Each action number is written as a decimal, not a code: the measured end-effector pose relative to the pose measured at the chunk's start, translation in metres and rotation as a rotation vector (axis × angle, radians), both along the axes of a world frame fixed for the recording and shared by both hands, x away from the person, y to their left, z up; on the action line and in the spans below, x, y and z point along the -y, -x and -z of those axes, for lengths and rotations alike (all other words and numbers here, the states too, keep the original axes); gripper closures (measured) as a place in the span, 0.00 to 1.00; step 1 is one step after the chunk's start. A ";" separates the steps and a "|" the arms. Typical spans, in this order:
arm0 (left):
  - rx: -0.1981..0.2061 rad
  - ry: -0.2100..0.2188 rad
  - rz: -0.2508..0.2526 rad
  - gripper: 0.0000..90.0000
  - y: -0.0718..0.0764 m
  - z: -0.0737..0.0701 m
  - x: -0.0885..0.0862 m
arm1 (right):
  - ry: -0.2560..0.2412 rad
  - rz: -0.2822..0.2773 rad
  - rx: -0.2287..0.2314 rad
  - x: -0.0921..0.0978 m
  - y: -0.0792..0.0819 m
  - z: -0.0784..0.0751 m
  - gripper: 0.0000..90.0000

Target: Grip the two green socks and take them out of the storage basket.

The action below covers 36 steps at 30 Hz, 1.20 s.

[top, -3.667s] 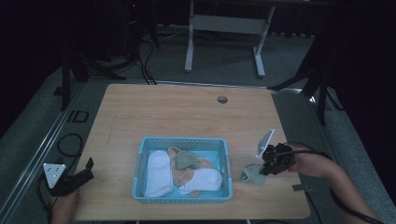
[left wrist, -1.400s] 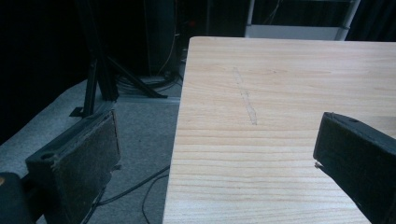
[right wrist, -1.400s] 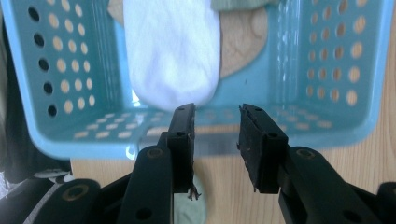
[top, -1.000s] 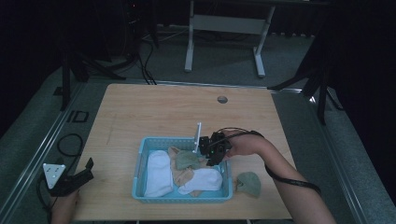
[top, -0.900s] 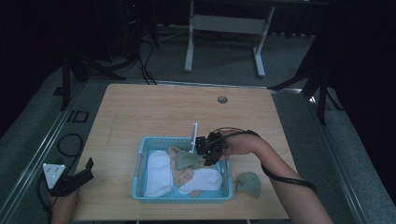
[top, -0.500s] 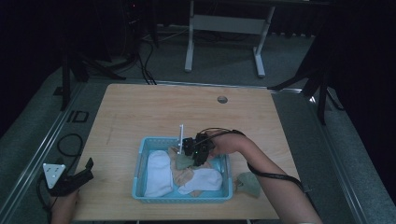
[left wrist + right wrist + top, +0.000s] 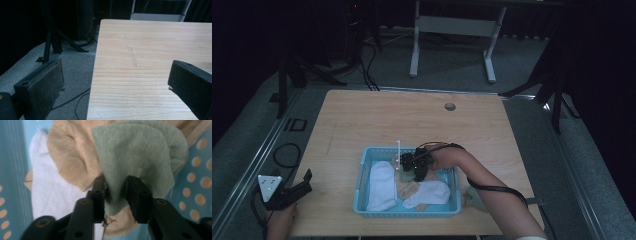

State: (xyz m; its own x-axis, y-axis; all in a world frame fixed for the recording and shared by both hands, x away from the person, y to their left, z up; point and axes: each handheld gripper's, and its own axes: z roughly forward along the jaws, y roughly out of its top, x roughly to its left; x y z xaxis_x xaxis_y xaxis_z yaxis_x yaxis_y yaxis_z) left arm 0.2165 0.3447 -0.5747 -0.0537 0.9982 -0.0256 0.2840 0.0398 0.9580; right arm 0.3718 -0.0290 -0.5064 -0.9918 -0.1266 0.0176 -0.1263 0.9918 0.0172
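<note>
The right tongs are clamped on a green sock inside the blue basket, atop tan and white socks. The left tongs stand open and empty, well left of the basket at the tabletop edge. The room is dark.

Between your right gripper's black fingers sits a sage-green sock; just beyond the fingertips lies a tan sock, and beside it a white sock. Under them the basket is light blue with round holes showing tan. Your left gripper's black fingers frame pale, grained wood table.
</note>
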 end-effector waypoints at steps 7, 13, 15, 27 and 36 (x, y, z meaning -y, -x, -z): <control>-0.002 0.000 -0.002 0.01 0.000 0.000 0.000 | -0.008 -0.006 0.023 0.002 0.000 -0.012 0.95; -0.003 -0.001 -0.003 0.01 0.000 0.000 0.000 | -0.025 -0.012 0.042 0.005 0.004 -0.030 0.95; -0.003 -0.001 -0.003 0.01 0.000 0.000 0.000 | -0.027 -0.016 0.045 0.006 0.006 -0.036 0.95; -0.004 -0.003 -0.006 0.01 0.000 0.000 0.001 | -0.074 -0.013 0.075 0.020 0.012 -0.074 0.95; -0.005 0.003 -0.009 0.01 -0.001 0.000 0.000 | -0.116 0.017 0.108 0.044 0.015 -0.107 0.95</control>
State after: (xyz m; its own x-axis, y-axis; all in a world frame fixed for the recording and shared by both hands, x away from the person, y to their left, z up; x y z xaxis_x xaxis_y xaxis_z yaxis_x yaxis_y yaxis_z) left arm 0.2174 0.3445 -0.5746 -0.0625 0.9976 -0.0284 0.2880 0.0453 0.9566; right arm 0.3564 -0.0734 -0.3995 -0.9891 -0.1048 -0.1030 -0.1169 0.9860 0.1187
